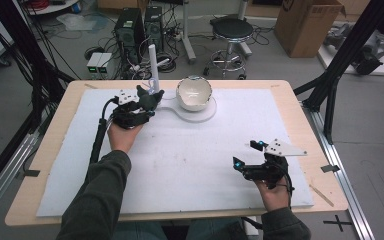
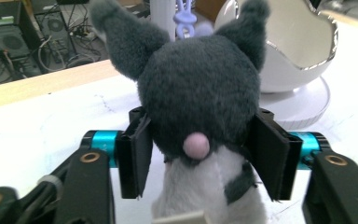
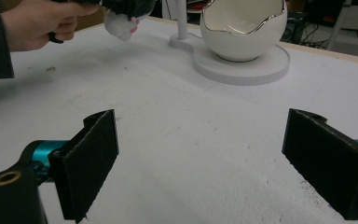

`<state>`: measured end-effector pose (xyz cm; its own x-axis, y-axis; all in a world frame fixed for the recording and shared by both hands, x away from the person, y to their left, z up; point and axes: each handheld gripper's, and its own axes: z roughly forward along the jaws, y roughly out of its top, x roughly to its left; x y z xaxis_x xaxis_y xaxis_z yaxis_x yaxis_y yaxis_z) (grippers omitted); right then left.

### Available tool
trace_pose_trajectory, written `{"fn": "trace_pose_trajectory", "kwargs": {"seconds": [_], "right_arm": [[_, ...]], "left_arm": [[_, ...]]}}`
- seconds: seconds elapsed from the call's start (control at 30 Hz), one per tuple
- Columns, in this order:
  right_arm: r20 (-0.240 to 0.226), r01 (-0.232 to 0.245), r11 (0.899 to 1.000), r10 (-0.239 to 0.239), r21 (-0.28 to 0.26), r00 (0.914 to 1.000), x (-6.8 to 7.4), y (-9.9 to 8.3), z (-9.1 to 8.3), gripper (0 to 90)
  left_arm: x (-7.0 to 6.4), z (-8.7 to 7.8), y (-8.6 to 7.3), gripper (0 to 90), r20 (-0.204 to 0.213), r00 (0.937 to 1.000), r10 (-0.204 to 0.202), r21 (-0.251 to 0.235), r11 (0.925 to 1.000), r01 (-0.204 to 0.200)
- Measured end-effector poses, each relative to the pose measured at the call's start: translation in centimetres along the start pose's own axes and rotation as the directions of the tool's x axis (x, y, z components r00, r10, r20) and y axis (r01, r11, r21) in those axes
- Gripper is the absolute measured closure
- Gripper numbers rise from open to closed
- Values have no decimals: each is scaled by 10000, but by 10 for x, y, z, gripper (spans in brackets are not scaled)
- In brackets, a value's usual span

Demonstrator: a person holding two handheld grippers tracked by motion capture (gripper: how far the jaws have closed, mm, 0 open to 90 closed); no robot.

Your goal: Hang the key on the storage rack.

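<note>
The left hand-held gripper [image 1: 147, 101] holds a grey plush [image 2: 200, 93] at the far left of the bench [image 1: 50, 145], close to the white post [image 1: 153, 67] of a stand. In the left gripper view the two black jaws press the plush from either side just below its head, so the soft body bulges between the pads [image 2: 137, 154]. The plush has a dark grey round head with two ears, a pink nose and a white chest, and it sits upright in the grip, lifted off the white mat [image 1: 190, 165]. A lilac clip [image 2: 186, 21] shows just behind its head, against the post.

Just right of the plush stands a white egg-shaped bowl [image 1: 194, 93] with a jagged silver rim, resting on the stand's round base [image 1: 205, 114]. The plush is near the bowl but not touching it, and outside it.

The right hand-held gripper [image 1: 250, 156] hovers low over the mat at the near right, well apart from the bowl. Its jaws stand wide with nothing between them, as the right gripper view shows, where bare mat lies between the pads [image 3: 91, 161]. That view also shows the person's left hand [image 3: 42, 25] and the plush's white underside at the top left, with the bowl beyond.
</note>
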<state>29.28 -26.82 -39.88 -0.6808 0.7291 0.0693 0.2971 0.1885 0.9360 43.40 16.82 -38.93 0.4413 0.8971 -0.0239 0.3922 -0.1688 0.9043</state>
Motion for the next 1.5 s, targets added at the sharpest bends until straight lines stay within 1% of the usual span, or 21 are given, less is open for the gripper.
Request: {"fn": "trace_pose_trajectory", "kwargs": {"seconds": [0.2, 0.27, 0.37, 0.5, 0.6, 0.73, 0.83, 1.0, 1.07, 1.17, 1.27, 1.37, 1.43, 1.5], "right_arm": [[-5, -28, 10000, 28, 85, 10000, 1, 0, 0, 100], [17, 32, 10000, -32, 18, 10000, 0, 0, 0, 100], [31, -7, 10000, 7, 23, 10000, 0, 0, 0, 100], [35, 3, 10000, -3, 11, 10000, 0, 0, 0, 100], [20, -58, 10000, 58, 15, 10000, 0, 0, -1, 100], [62, 15, 10000, -15, -7, 10000, -1, 0, -1, 100], [102, -53, 10000, 52, 53, 9999, -1, -1, -1, 100], [242, -85, 10000, 85, -30, 9997, -5, -1, -3, 100], [230, -238, 9997, 239, -46, 9994, -5, -1, -5, 100], [257, -239, 9996, 243, -165, 9994, -7, -1, -7, 100], [315, -290, 9995, 293, -123, 9991, -9, -1, -9, 100], [386, -338, 9993, 344, -164, 9987, -11, -2, -10, 100], [399, -368, 9992, 374, -160, 9985, -12, -1, -11, 100], [384, -384, 9990, 393, -230, 9985, -12, -1, -10, 100]], "left_arm": [[2, -2, 0, 381, 124, 9999, -54, 28, 10000, 54], [2, -3, 1, 375, 167, 9999, -24, 4, 10000, 24], [3, -5, 1, 360, 180, 9998, -32, 9, 10000, 32], [2, -8, 3, 358, 283, 9996, -10, -59, 10000, 12], [1, -11, 4, 367, 351, 9993, 102, -89, 9999, -98], [1, -15, 6, 367, 510, 9986, 111, -181, 9998, -102], [0, -19, 7, 362, 575, 9983, 75, -273, 9996, -59], [-1, -27, 10, 351, 753, 9971, 87, -523, 9986, -48], [-1, -32, 10, 340, 833, 9965, 86, -631, 9980, -33], [-1, -42, 8, 336, 969, 9953, 7, -925, 9957, 83], [1, -49, 4, 335, 974, 9952, 35, -972, 9952, 61], [5, -57, 0, 331, 957, 9954, -55, -1055, 9943, 156], [7, -61, -2, 328, 962, 9953, -67, -1019, 9947, 166], [9, -66, -5, 324, 1052, 9945, 12, -990, 9950, 93]]}}
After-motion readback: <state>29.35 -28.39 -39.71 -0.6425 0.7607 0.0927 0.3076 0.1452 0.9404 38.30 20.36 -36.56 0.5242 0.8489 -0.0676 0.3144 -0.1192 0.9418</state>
